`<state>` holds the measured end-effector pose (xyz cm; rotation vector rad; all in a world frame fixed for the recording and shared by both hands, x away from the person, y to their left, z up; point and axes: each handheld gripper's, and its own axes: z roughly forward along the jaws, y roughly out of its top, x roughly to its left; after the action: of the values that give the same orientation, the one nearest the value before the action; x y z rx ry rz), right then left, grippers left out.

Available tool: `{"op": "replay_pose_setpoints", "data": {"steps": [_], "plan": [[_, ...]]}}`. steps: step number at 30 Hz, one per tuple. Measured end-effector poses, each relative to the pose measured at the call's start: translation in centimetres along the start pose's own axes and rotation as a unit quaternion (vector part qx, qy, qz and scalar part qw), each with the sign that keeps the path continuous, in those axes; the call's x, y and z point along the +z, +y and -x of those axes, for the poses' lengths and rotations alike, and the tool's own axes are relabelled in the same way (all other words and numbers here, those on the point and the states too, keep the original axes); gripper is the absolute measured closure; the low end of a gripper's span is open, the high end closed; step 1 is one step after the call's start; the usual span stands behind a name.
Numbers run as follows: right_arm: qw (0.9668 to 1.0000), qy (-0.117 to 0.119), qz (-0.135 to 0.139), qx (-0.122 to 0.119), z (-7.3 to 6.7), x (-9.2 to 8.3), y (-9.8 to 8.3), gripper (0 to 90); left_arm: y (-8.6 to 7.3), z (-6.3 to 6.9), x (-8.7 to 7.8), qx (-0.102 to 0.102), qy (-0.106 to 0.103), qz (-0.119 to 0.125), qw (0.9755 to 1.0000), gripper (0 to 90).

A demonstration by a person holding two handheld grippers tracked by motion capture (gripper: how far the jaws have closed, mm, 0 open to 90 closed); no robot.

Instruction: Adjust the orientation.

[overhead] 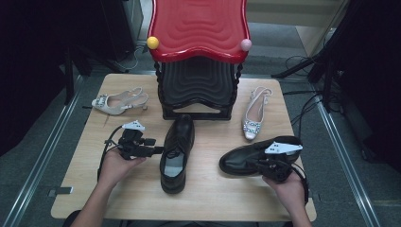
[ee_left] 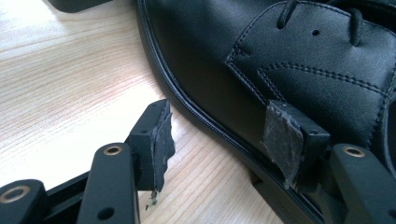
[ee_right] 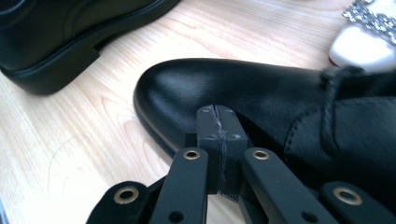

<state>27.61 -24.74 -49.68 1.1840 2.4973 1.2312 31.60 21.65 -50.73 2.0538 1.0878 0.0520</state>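
a black lace-up shoe (overhead: 177, 151) stands on the wooden table (overhead: 208, 194) just beside the left gripper (ee_left: 219, 142), whose jaws gape, one pad seemingly brushing its side. the right gripper (ee_right: 218, 122), jaws pressed together, rests against a second black shoe (ee_right: 280, 105).

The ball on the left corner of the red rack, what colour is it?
Yellow ball, clearest in the high view.

Wooden table (overhead: 208, 189) with black shoes (overhead: 177, 153), pale heels (overhead: 119, 101), red-topped stand (overhead: 197, 97).
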Motion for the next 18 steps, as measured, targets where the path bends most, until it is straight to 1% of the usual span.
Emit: {"op": "replay_pose_setpoints", "data": {"steps": [3, 6, 10, 13, 18], "plan": [[0.9999, 0.011, 0.002, 0.001, -0.1, 0.7, 0.6, 90.0, 0.0, 0.1, -0.1, 0.001, 0.001, -0.001, 1.0000, 42.3], [0.9999, 0.012, 0.002, -0.004, -0.4, 1.3, 1.0, 90.0, -0.1, 0.1, -0.1, 0.003, 0.002, -0.003, 1.0000, 42.3], [0.9999, 0.013, 0.006, 0.001, -0.4, 2.0, 1.5, 90.0, -0.2, 0.1, -0.2, 0.002, 0.003, -0.009, 1.0000, 42.2], [0.9999, 0.014, 0.006, 0.006, -0.5, 2.2, 1.7, 90.0, -0.2, 0.1, -0.2, 0.001, 0.001, -0.009, 1.0000, 42.2], [0.9999, 0.008, 0.006, -0.001, -0.9, 2.1, 1.8, 90.0, -0.2, 0.1, -0.1, 0.001, 0.002, -0.011, 0.9999, 42.2]]}}
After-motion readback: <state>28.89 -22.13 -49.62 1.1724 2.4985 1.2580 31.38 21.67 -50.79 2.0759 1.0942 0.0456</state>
